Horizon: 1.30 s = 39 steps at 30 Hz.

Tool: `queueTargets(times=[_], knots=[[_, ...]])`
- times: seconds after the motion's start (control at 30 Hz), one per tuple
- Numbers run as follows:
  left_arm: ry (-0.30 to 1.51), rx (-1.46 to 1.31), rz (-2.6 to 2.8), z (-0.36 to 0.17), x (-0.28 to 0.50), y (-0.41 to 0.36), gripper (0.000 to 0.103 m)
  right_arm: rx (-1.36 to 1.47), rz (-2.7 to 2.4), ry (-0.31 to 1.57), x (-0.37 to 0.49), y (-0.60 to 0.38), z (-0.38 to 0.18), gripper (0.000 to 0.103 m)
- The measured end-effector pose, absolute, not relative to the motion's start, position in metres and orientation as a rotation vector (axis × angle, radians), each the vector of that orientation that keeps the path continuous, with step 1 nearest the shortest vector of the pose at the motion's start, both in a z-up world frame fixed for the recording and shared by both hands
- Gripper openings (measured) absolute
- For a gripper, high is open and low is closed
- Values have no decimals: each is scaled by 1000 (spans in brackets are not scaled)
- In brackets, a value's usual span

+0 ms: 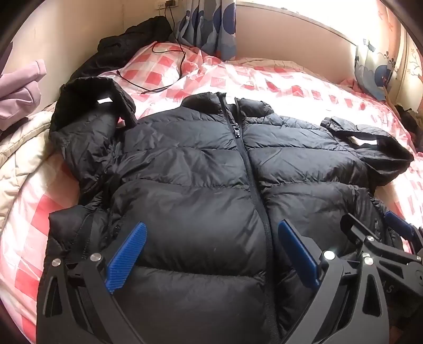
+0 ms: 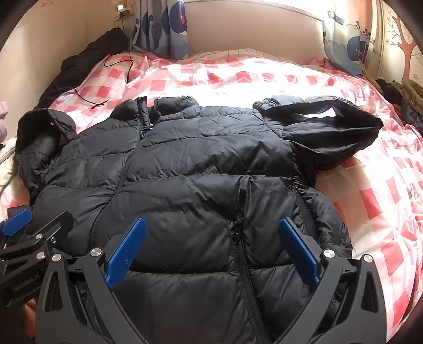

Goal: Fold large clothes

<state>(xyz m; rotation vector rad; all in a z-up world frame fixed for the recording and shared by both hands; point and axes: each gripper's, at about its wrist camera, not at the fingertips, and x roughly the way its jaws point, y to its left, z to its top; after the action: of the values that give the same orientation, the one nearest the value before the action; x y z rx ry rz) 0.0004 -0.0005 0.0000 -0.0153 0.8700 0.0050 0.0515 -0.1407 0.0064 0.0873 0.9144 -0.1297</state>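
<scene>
Jacket (image 1: 190, 185) hem hidden under my left tool (image 1: 211, 254) and cut by the bottom edge; same under my right tool (image 2: 211, 251). Right tool only partly in the left view, cut at the right edge. Pink cloth (image 1: 21, 90) cut at left. Dark pile (image 2: 404, 103) at right too dim to identify. Window (image 1: 304, 16) blown out.

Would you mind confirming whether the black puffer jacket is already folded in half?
No, the puffer jacket lies spread flat, front up, sleeves out to both sides.
</scene>
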Motion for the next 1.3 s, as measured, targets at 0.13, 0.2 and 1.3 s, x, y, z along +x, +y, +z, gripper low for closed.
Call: queueTargets(times=[0.13, 0.2, 1.3], knots=[[865, -20, -1, 1, 2, -4, 96, 101, -140, 916, 51, -146, 6, 97], [865, -24, -6, 1, 2, -5, 96, 106, -147, 917, 51, -148, 6, 97], [908, -86, -1, -10, 18, 1, 96, -385, -114, 823, 92, -171, 45, 97]])
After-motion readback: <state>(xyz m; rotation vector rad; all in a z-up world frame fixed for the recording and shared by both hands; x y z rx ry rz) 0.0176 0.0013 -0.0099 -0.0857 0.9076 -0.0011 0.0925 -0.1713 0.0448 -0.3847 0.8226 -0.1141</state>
